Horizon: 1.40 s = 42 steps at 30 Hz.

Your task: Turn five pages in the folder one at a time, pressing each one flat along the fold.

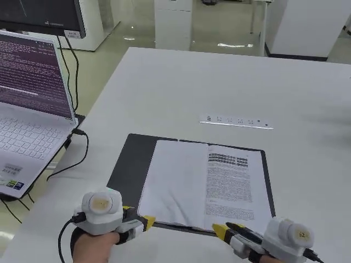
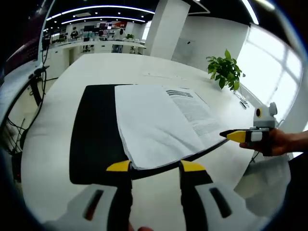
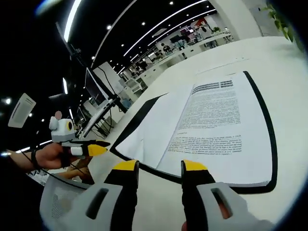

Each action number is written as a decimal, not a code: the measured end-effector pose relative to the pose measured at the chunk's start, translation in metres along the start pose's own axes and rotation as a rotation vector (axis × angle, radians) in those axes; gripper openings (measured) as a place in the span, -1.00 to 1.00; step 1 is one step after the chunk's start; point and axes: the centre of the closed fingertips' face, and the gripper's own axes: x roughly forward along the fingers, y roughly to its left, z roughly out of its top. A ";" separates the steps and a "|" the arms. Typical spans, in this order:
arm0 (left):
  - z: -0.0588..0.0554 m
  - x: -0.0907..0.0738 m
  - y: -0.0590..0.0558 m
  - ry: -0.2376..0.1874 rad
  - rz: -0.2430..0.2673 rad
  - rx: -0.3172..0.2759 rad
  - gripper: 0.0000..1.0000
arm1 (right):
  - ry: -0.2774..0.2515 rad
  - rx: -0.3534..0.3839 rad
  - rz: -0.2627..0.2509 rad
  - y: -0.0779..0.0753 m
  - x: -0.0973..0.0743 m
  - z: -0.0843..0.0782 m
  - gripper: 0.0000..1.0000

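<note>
One folder (image 1: 129,164), two claws (left claw (image 2: 155,166), right claw (image 3: 155,165)), one laptop (image 1: 27,142), one monitor (image 1: 44,16), one power strip (image 1: 236,121)

Shows a black folder (image 1: 126,164) lying open on the pale grey surface (image 1: 192,82), white printed pages (image 1: 219,181) up. Places the yellow-tipped left gripper (image 1: 147,221) beside its near left corner, the right gripper (image 1: 220,230) at its near edge.

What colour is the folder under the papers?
The folder is black. It shows best in the left gripper view.
</note>
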 end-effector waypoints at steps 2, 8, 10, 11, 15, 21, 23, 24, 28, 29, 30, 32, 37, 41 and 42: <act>0.005 -0.005 0.000 -0.008 0.001 0.019 -0.18 | -0.019 -0.011 -0.003 -0.001 -0.009 0.008 -0.24; 0.030 -0.026 -0.002 -0.057 0.007 0.066 -0.05 | -0.064 -0.070 -0.036 -0.009 -0.036 0.028 -0.07; 0.039 -0.034 -0.002 -0.074 0.010 0.094 -0.01 | -0.071 -0.086 -0.046 -0.011 -0.043 0.033 -0.03; 0.042 -0.038 -0.003 -0.078 0.012 0.102 0.03 | -0.077 -0.097 -0.055 -0.013 -0.049 0.036 -0.02; 0.055 -0.054 -0.004 -0.115 0.013 0.105 0.13 | -0.129 -0.129 -0.088 -0.017 -0.070 0.051 0.10; 0.064 -0.079 0.001 -0.150 0.031 0.119 0.26 | -0.150 -0.136 -0.121 -0.018 -0.090 0.056 0.19; 0.066 -0.087 0.004 -0.174 0.037 0.107 0.31 | -0.137 -0.158 -0.130 -0.016 -0.095 0.055 0.21; 0.066 -0.090 0.005 -0.179 0.041 0.106 0.33 | -0.132 -0.165 -0.134 -0.016 -0.097 0.054 0.23; 0.066 -0.099 0.008 -0.196 0.062 0.097 0.43 | -0.158 -0.145 -0.133 -0.012 -0.106 0.057 0.28; 0.066 -0.101 0.007 -0.200 0.065 0.094 0.44 | -0.161 -0.141 -0.134 -0.012 -0.107 0.057 0.29; 0.066 -0.103 0.006 -0.205 0.064 0.088 0.44 | -0.158 -0.141 -0.136 -0.011 -0.108 0.056 0.30; 0.064 -0.103 0.004 -0.204 0.066 0.085 0.45 | -0.146 -0.137 -0.140 -0.011 -0.109 0.051 0.32; 0.058 -0.101 -0.002 -0.197 0.065 0.081 0.46 | -0.132 -0.125 -0.139 -0.011 -0.109 0.044 0.34; 0.054 -0.100 -0.002 -0.187 0.076 0.071 0.49 | -0.131 -0.131 -0.142 -0.012 -0.111 0.042 0.36; 0.054 -0.101 -0.003 -0.190 0.078 0.066 0.50 | -0.129 -0.126 -0.143 -0.013 -0.111 0.041 0.37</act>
